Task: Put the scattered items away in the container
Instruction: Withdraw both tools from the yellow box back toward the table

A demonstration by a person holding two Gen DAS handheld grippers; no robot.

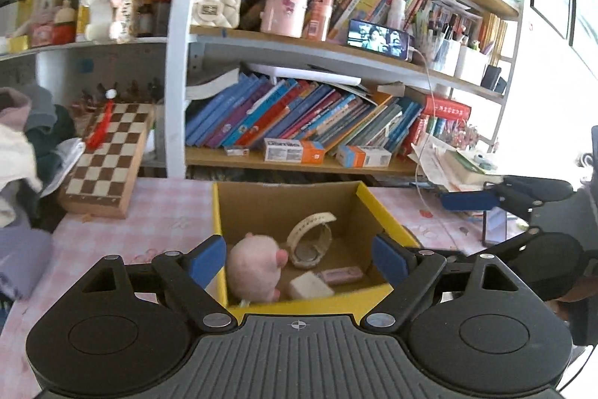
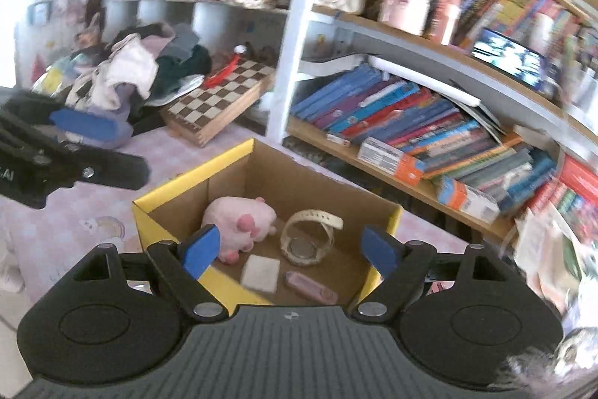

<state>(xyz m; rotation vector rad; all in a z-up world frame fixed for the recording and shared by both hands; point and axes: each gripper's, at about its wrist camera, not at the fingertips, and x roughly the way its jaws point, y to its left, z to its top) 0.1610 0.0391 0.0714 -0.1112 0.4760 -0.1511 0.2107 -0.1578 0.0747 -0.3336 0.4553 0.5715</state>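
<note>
A cardboard box with a yellow rim (image 1: pixel 377 208) (image 2: pixel 194 175) stands on the pink checked tablecloth. Inside lie a pink plush pig (image 1: pixel 254 264) (image 2: pixel 239 219), a cream wristwatch (image 1: pixel 308 251) (image 2: pixel 306 246), a white square pad (image 1: pixel 310 287) (image 2: pixel 260 272) and a small pink case (image 1: pixel 342 275) (image 2: pixel 312 288). My left gripper (image 1: pixel 299 249) (image 2: pixel 134 152) hovers above the box's near-left side, open and empty. My right gripper (image 2: pixel 291 238) (image 1: pixel 467 227) hangs over the box's right side, also open with nothing between its blue pads.
A wooden chessboard (image 1: pixel 108 156) (image 2: pixel 220 100) with a red item on it lies left of the box, beside a pile of clothes (image 2: pixel 127 70). Behind the box stands a bookshelf (image 1: pixel 299 115) full of books and boxes. Papers (image 1: pixel 448 160) and a cable lie at the right.
</note>
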